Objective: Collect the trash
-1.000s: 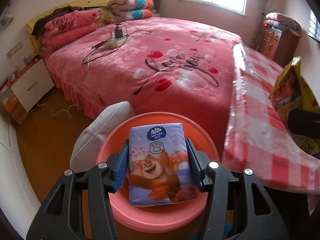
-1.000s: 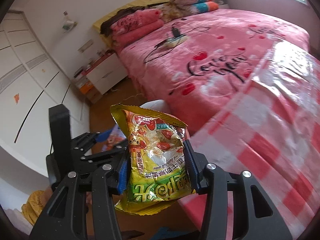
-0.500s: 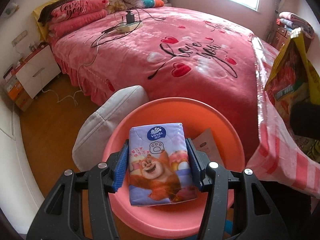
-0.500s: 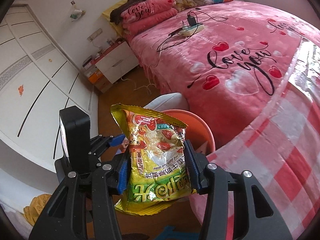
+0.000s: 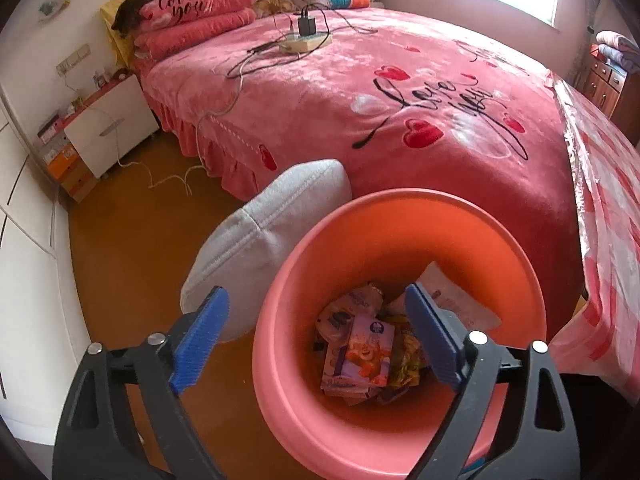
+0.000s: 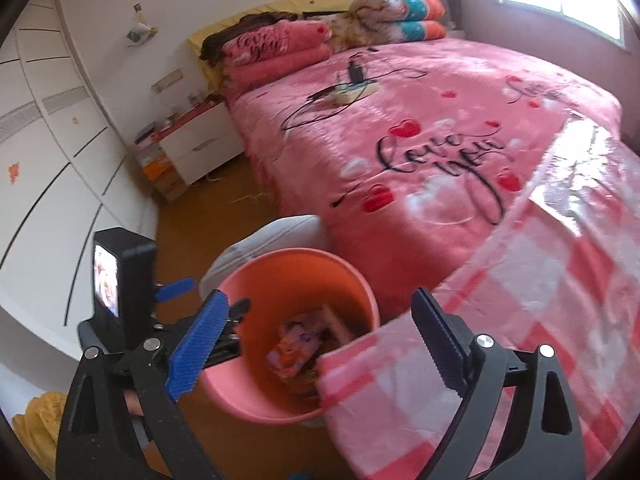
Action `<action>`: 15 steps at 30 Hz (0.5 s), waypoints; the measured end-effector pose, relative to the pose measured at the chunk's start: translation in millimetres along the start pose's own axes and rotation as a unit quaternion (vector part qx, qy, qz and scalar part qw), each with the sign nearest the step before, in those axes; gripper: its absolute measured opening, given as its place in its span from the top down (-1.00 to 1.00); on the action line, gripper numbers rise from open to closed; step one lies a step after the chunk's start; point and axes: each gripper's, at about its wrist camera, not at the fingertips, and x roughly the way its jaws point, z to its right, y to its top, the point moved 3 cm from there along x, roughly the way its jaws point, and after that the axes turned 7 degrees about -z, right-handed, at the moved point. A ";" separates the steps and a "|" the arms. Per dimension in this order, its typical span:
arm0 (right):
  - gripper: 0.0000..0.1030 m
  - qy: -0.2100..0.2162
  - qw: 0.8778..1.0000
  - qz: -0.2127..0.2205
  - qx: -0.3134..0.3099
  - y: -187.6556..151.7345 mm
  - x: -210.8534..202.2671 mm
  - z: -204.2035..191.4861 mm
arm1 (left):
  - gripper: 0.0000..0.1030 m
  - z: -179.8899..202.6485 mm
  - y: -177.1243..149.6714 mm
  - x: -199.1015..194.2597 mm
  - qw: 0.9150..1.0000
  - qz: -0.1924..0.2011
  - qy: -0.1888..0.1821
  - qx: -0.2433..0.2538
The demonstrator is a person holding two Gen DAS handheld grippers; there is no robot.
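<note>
A pink round bin (image 5: 400, 208) stands on the floor by the bed; the right wrist view shows the same pink bin (image 6: 288, 264). A purple tissue pack with a cartoon bear (image 5: 366, 354) lies inside on other wrappers, with a yellow snack bag (image 5: 406, 358) beside it. In the right wrist view the tissue pack (image 6: 294, 346) shows in the bin. My left gripper (image 5: 316, 320) hangs over the bin, its jaws opening, nothing between them. My right gripper (image 6: 320, 320) is above the bin's edge, jaws opening and empty. The left gripper's body (image 6: 120, 288) shows left of the bin.
A grey cushion (image 5: 272, 240) leans against the bin's left side. The pink bed (image 5: 380, 100) fills the back, with a power strip and cables (image 5: 306, 40) on it. A red-checked tablecloth (image 6: 520, 300) overhangs the bin's right rim. A white nightstand (image 5: 108, 132) stands at left.
Both grippers have opened. The tissue pack dropped from the left one into the bin, and the yellow snack bag left the right one. Both hands moved closer over the bin.
</note>
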 end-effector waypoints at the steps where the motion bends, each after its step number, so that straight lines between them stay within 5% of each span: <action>1: -0.79 -0.009 1.000 0.002 0.003 -1.4 -2.1 3.5 | -0.78 1.2 0.9 -1.5 1.000 0.004 0.001 0.001; 15: -0.79 -0.117 0.993 0.026 0.015 -28.4 -30.5 45.9 | -0.87 33.9 14.1 -40.2 0.997 0.073 -0.030 0.019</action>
